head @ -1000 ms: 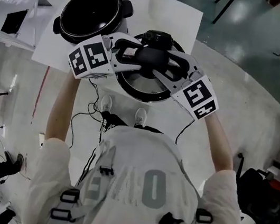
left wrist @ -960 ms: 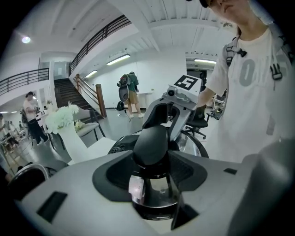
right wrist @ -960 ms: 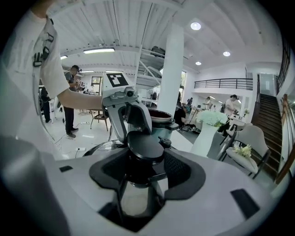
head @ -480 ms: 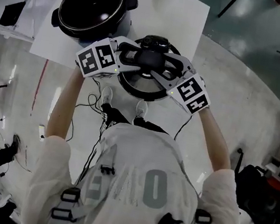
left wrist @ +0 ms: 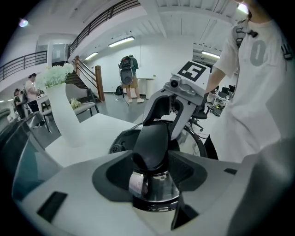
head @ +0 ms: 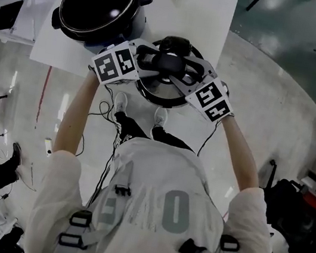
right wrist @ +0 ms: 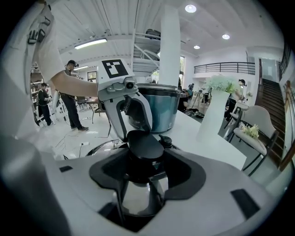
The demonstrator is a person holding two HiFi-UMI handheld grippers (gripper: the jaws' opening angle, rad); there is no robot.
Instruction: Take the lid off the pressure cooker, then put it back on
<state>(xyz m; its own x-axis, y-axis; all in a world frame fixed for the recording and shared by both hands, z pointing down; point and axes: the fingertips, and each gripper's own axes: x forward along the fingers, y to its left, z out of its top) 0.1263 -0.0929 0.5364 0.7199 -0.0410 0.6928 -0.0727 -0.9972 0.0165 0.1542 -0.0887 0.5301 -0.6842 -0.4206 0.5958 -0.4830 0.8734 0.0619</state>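
One lid [head: 160,95] is held by its black handle [head: 169,64], which is clamped from opposite sides by the left hand-held gripper [head: 146,63] and the right hand-held gripper [head: 189,74], each with its jaws closed part-way on it. A shiny metal stem [left wrist: 154,186] under the handle is shown only in the gripper views. Whether the lid rests on the surface [head: 206,22] cannot be told. The open pressure cooker pot [head: 100,7] is seen just beyond the left hand-held gripper. Its dark inside is shown only from above, and its steel wall [right wrist: 161,110] only in the right gripper view. A white vase [left wrist: 62,115] is seen farther off, beyond both.
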